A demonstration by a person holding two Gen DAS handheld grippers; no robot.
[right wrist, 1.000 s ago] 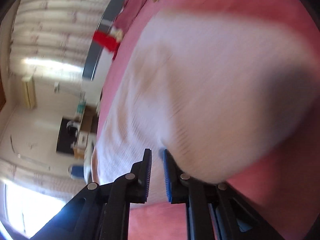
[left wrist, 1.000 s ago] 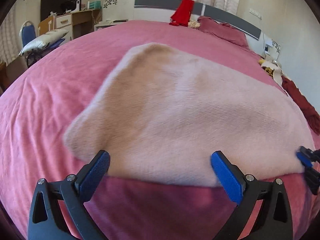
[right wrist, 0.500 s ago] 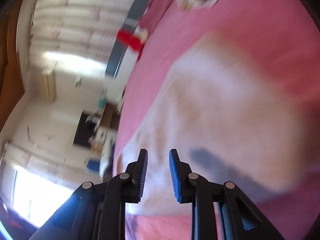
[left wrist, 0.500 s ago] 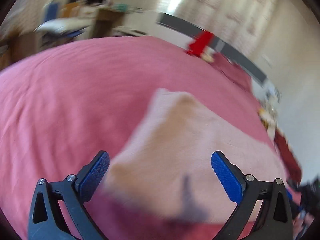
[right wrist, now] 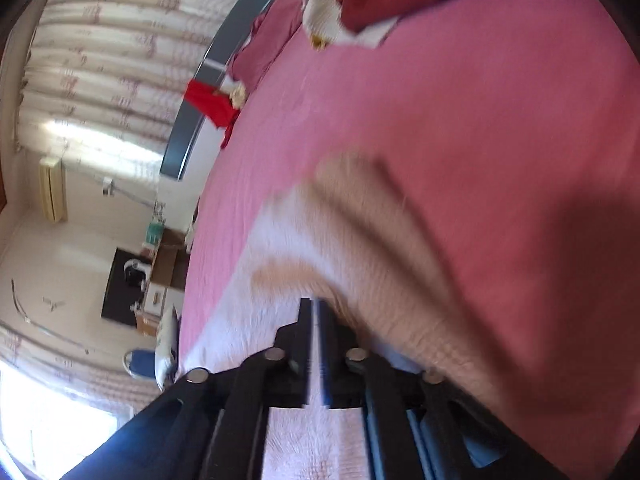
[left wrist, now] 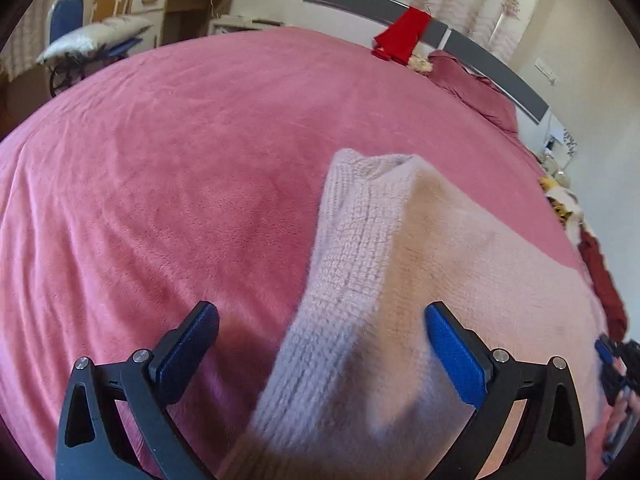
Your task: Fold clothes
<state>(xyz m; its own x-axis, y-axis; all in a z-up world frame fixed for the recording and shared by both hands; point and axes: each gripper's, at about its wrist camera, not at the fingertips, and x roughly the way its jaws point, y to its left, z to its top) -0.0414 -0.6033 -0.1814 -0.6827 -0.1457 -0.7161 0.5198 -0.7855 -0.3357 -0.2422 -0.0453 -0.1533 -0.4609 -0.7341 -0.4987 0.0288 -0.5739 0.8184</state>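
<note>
**Pale pink sweater on the bed, between my two tools**

The sweater (left wrist: pixel 420 280) is a soft, fuzzy knit, pale pink going to cream where light falls on it. It lies on the bed (left wrist: pixel 180 168), on the right half as my left camera sees it. One ribbed band of it, with a clear waffle-like stitch, runs long and narrow from a rounded, folded end near the middle of the bed down toward me, passing between the fingers of my left tool (left wrist: pixel 320 360). That band's long axis points away from me and slightly to the right. The rest of the sweater spreads flat and broad to the right of the band.

My left tool stands wide; its blue pads sit well apart on either side of the band and press on nothing.

My right tool (right wrist: pixel 316 320) is narrow, its jaws nearly together with only a thin slit between them. The picture is blurred; the knit lies right at and around the tips, but I cannot tell whether any of it is pinched. In the left view that tool shows small at the sweater's far right edge.

The bed cover is a plush pink fleece, creased in shallow lines. A red cloth (left wrist: pixel 404 36) hangs over the grey headboard (left wrist: pixel 480 56).
</note>
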